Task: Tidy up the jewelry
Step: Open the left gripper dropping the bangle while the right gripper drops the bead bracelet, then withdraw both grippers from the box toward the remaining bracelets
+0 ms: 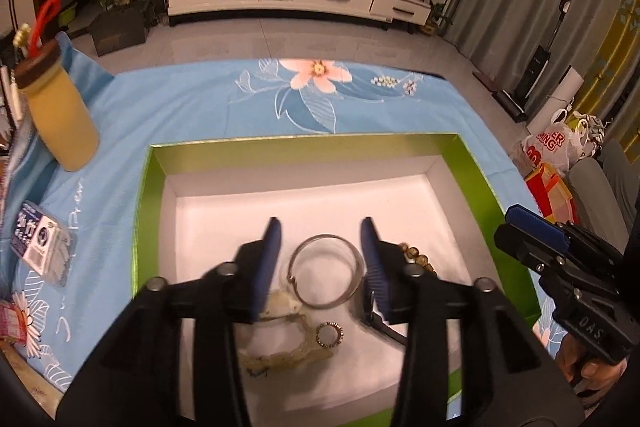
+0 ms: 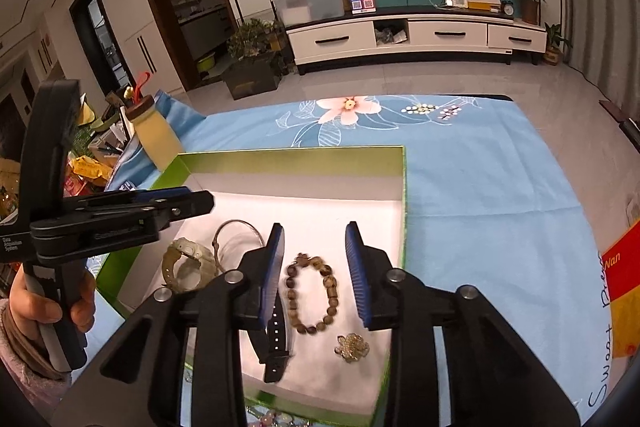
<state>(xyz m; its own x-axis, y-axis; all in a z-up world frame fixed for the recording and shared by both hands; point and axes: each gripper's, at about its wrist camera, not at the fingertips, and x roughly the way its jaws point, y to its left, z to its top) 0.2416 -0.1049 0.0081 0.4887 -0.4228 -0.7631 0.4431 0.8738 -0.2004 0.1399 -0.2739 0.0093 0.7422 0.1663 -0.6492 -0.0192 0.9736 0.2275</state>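
The green box [image 1: 152,187] sat open on the blue floral cloth [image 1: 180,107] over the tabletop, white inside, with the jewelry spread across its floor. Down the left wrist view, the left gripper [image 1: 320,227] hung over a thin silver bangle [image 1: 326,271], which lay flat right between the two blue pads. Those jaws were parted, released, pads clear of the metal on both sides and nothing held. Just below the bangle lay a pale translucent watch [image 1: 288,343], partly hidden under the left finger, and beside it a small dark-studded ring [image 1: 330,334]. A black strap [image 1: 384,327] poked out under the right finger.

Over in the right wrist view, the right gripper [image 2: 314,231] framed a brown beaded bracelet [image 2: 312,293], a loose oval lying flat between its blue pads. Jaws apart here too, gripping nothing, with white box floor showing on either side of the beads. Below the right pad sat a small gold flower brooch [image 2: 352,347]; the black strap ran down under the left pad.

As for room: the far box wall stood well beyond both sets of jaws, with bare white floor before it. The right-hand box wall ran close beside the right gripper's outer finger. A yellow bottle [image 1: 60,115] stood off to the left, well apart from the box corner.
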